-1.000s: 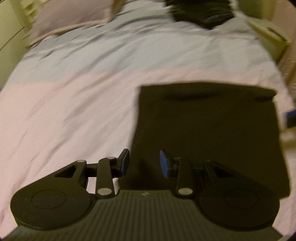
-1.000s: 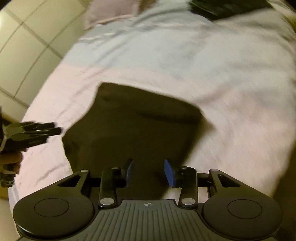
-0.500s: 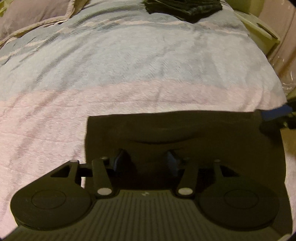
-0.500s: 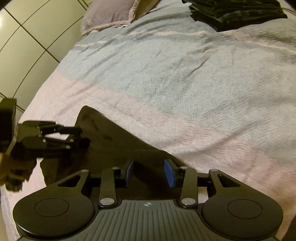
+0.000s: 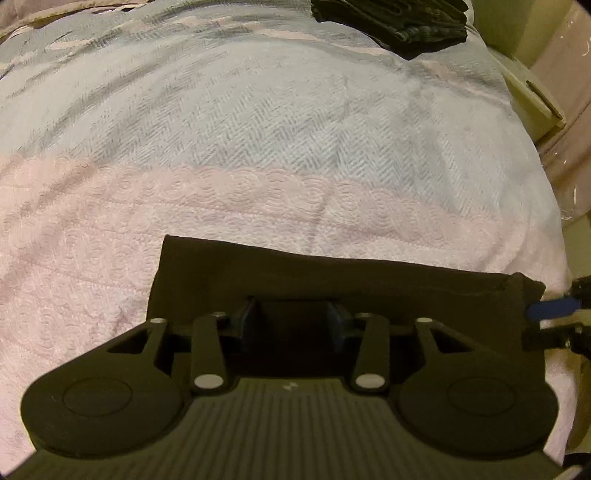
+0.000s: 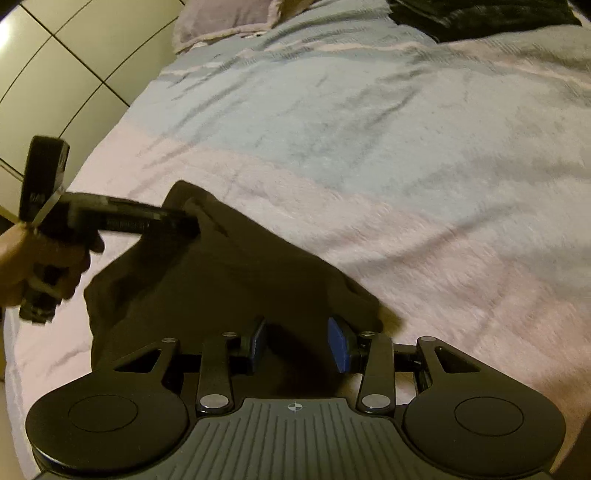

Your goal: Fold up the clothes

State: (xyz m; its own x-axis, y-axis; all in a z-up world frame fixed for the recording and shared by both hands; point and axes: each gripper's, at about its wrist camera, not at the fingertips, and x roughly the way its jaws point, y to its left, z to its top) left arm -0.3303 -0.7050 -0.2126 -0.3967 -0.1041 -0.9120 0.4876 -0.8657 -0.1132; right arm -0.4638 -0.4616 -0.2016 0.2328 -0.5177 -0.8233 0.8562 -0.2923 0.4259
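Your left gripper (image 5: 291, 325), jaws closing, and right gripper (image 6: 301, 345), jaws narrow, straddle the dark, soft folded garment (image 6: 229, 280) near the near edge of the pink-and-blue herringbone-woven bedspread (image 5: 280, 155); whether either pinches it, you cannot tell.

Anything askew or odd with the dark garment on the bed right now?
Nothing damaged. The dark garment lies bunched and ridged near the bed's front edge, not flat, its left end lifted where the left gripper, jaws closing, meets it. The right gripper straddles its near edge. A dark folded pile sits at the far end.
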